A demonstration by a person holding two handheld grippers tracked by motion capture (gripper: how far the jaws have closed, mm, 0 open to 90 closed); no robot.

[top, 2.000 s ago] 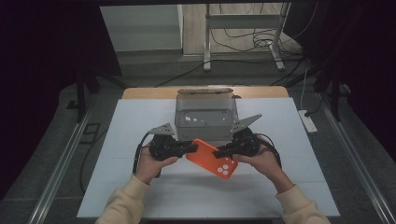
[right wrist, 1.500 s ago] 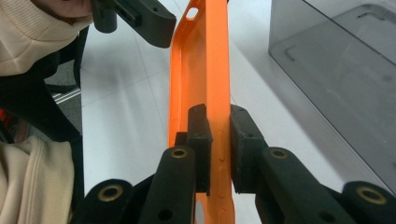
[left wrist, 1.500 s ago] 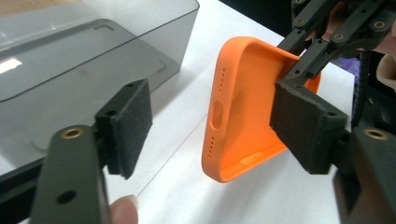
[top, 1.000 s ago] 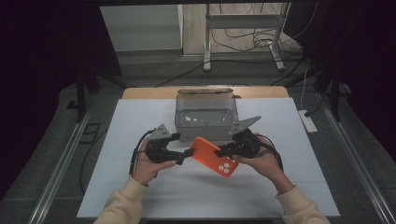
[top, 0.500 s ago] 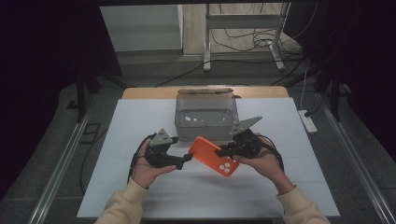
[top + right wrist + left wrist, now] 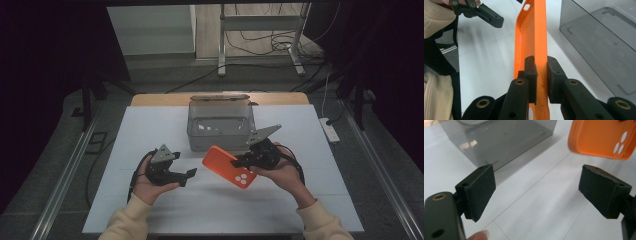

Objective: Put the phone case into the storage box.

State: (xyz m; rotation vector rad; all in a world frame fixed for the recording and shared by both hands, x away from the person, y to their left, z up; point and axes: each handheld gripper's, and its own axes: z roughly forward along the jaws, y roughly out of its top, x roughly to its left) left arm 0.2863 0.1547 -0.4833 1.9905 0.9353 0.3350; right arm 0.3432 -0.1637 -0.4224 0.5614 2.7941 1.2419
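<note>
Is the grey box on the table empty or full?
Empty: through the clear walls of the grey box just its bare floor shows.

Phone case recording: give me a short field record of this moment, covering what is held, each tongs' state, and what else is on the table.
held item: orange phone case, off the table, one side wall gripped
right tongs: shut on the phone case's side wall
left tongs: open, nothing between the pads, apart from the case
other item: grey see-through box behind the case
surface: white table
</note>
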